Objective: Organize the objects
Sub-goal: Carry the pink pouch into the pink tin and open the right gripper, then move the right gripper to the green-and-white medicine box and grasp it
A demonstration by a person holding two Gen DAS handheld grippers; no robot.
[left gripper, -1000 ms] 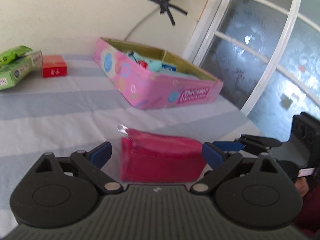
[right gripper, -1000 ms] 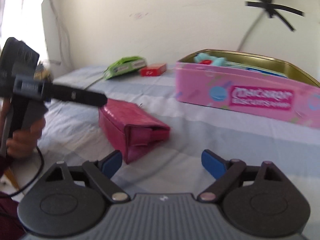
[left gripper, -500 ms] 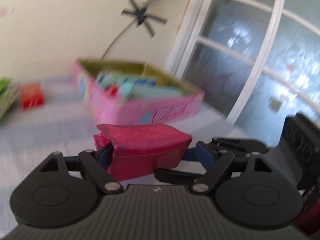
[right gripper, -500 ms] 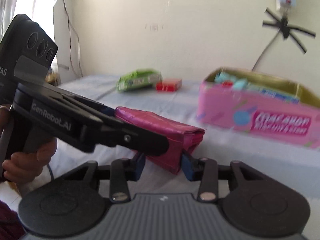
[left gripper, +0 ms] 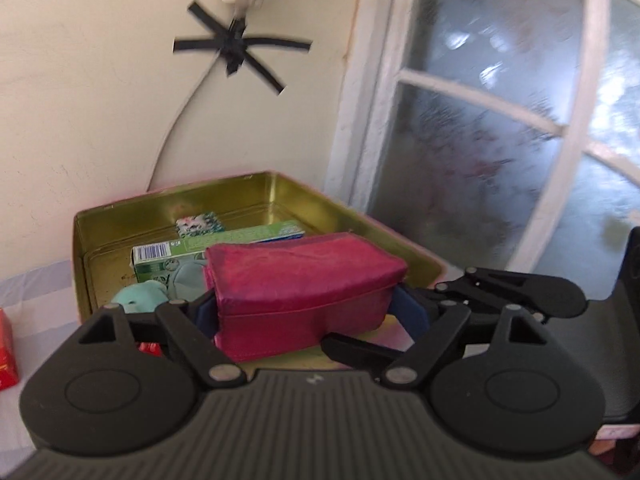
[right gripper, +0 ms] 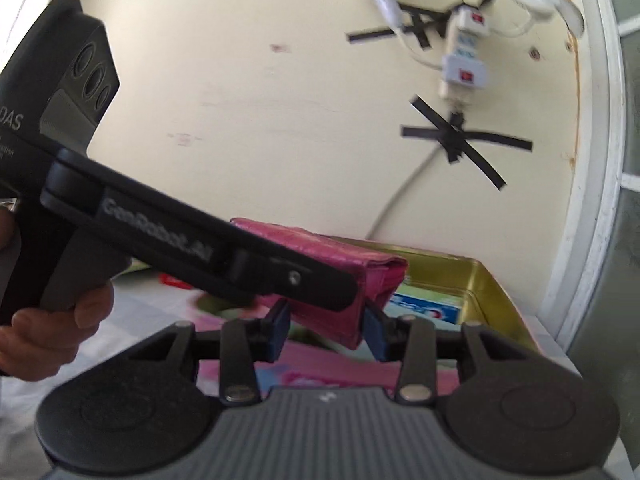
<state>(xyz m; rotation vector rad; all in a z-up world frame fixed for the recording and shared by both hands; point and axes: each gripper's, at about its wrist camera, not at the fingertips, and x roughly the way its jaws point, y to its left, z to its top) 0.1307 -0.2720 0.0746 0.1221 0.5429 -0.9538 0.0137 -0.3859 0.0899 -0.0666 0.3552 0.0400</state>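
A magenta pouch (left gripper: 300,300) hangs in the air over the near part of the open pink tin (left gripper: 256,179). My left gripper (left gripper: 307,312) grips it by its two ends, blue pads pressed on, though its jaws are opening slightly. From the other side my right gripper (right gripper: 326,330) is shut on the pouch's (right gripper: 360,266) folded edge. In the right wrist view the left gripper's black body crosses in front and hides much of the pouch. The tin (right gripper: 472,276) has a gold inside.
Inside the tin lie a green carton (left gripper: 224,244), a teal soft toy (left gripper: 140,294) and a toothpaste box (right gripper: 424,308). A red box (left gripper: 6,348) sits left of the tin. A frosted window (left gripper: 500,140) stands to the right, with a wall behind. A hand (right gripper: 52,332) holds the left gripper.
Both grippers closed on the pouch, which lay on the striped cloth, and lifted it. They carried it forward until it hangs over the tin.
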